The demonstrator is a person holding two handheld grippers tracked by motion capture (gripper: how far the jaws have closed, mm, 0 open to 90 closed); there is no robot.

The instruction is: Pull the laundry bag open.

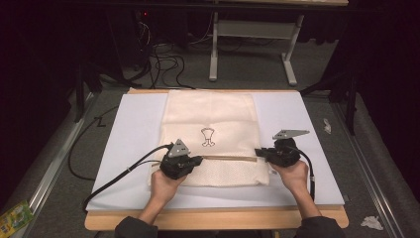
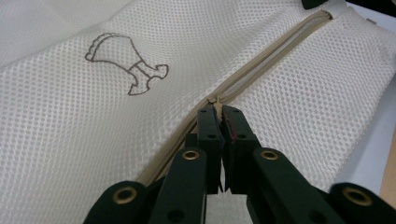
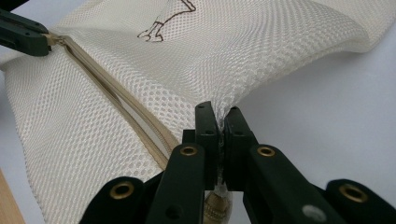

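- Two handheld grippers work on one cream mesh bag (image 1: pixel 210 134), which lies flat on a white mat (image 1: pixel 129 129) covering the tabletop (image 1: pixel 213 218).
- The bag sits in the middle of the mat, its long side running away from the person, with a small brown line drawing (image 1: pixel 208 137) printed near its centre.
- A beige zipper (image 1: pixel 228 158) crosses the bag from side to side, nearer the person than the drawing.
- The left gripper (image 1: pixel 196 159), held in the person's left hand (image 1: pixel 166 184), sits at the bag's left part, on the zipper line.
- In the left gripper view, its jaws are closed tight on the zipper pull (image 2: pixel 215 101), which pokes up between the tips.
- The right gripper (image 1: pixel 258 152), held in the right hand (image 1: pixel 293 174), sits at the bag's right edge, at the zipper's end.
- In the right gripper view, its jaws are pinched shut on a bunched fold of the mesh (image 3: pixel 220 114) just beside the zipper, and the fabric rises into a ridge from that pinch.
- Between the two grippers, the zipper looks slightly parted in the right gripper view.
- A black cable (image 1: pixel 124 172) trails from the left gripper toward the mat's left edge.
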